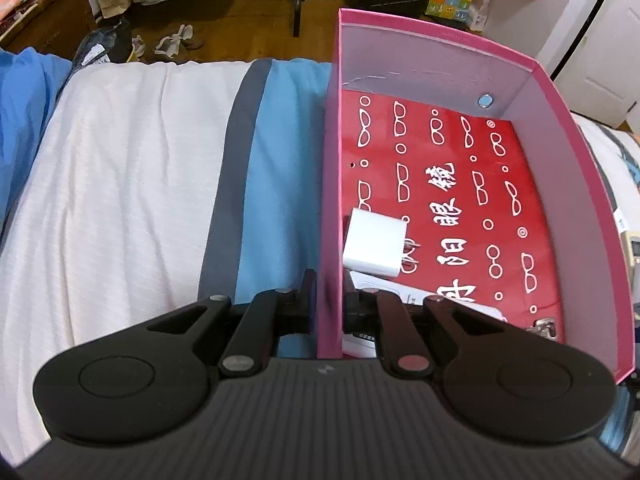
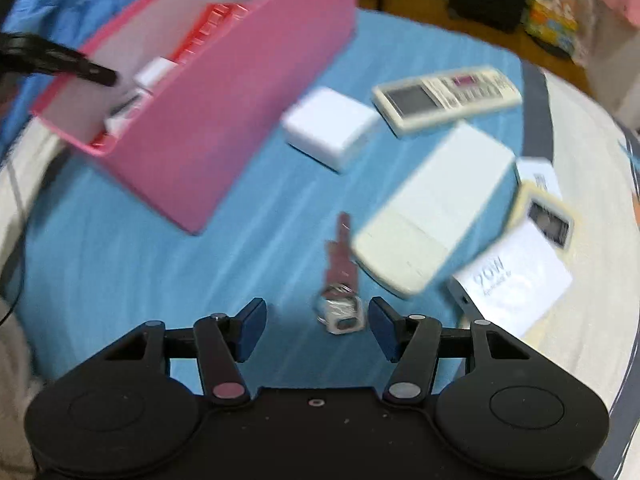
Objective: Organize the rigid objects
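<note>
An open pink box [image 1: 560, 160] stands on the bed. It holds a red sheet printed with white glasses [image 1: 460, 200], a white plug charger [image 1: 376, 244] and a white carton [image 1: 404, 298]. My left gripper [image 1: 330, 300] is shut on the box's left wall, one finger inside and one outside. In the right wrist view the same pink box [image 2: 240, 112] is at the upper left. My right gripper [image 2: 318, 328] is open above the blue sheet. A reddish key on a metal ring with a small white tag [image 2: 340, 312] lies just ahead of its fingertips, untouched.
Right of the box on the blue sheet lie a white charger cube [image 2: 332, 128], a remote with a display [image 2: 444, 96], a long white remote [image 2: 432, 216], a small yellowish device [image 2: 548, 216] and a white "20W" carton [image 2: 516, 280]. White and grey bedding [image 1: 120, 180] spreads left of the box.
</note>
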Demonstrator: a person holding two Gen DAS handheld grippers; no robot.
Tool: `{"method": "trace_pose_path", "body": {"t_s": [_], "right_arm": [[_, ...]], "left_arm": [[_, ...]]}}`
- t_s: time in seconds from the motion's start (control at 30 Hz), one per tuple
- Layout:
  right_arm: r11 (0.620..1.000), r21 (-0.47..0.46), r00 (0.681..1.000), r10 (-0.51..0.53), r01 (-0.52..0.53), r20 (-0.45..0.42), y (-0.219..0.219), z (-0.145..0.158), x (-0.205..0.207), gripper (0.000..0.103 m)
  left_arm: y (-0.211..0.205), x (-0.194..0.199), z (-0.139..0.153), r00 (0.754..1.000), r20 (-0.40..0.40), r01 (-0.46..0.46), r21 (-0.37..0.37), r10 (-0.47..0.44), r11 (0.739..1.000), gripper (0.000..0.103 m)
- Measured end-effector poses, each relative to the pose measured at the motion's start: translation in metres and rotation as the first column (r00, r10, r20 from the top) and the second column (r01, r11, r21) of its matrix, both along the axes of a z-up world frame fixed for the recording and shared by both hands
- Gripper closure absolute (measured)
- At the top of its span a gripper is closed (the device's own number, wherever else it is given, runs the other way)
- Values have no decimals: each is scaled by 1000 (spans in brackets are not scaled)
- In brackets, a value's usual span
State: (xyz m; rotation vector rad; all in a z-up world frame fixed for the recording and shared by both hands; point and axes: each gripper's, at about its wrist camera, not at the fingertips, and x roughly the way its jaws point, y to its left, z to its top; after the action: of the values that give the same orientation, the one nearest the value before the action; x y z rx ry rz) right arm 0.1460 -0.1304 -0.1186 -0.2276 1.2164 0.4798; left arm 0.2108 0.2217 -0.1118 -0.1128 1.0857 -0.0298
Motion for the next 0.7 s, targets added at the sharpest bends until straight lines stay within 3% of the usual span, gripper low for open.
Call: {"method": "trace_pose_path", "body": {"t_s": [0.13, 0.23, 0.33, 0.7], "right_arm": [[1000, -20, 999, 4, -3, 43, 4, -10, 0, 51], [996, -79, 992, 50, -41, 116, 14, -12, -4, 74], [988, -129, 979, 102, -79, 176, 23, -4, -15, 74], [999, 45, 965, 19, -31, 261, 12, 54, -14, 75]], "left_arm": [[0, 1, 0, 1000, 2, -8, -6, 8, 1000, 93], [-1, 2, 0, 1000, -4, -10, -11, 10, 1000, 93], [-3, 1, -1, 1000, -4, -11, -3, 11, 1000, 93], [1, 2, -1, 1000, -2, -27, -10, 27, 1000, 94]]}}
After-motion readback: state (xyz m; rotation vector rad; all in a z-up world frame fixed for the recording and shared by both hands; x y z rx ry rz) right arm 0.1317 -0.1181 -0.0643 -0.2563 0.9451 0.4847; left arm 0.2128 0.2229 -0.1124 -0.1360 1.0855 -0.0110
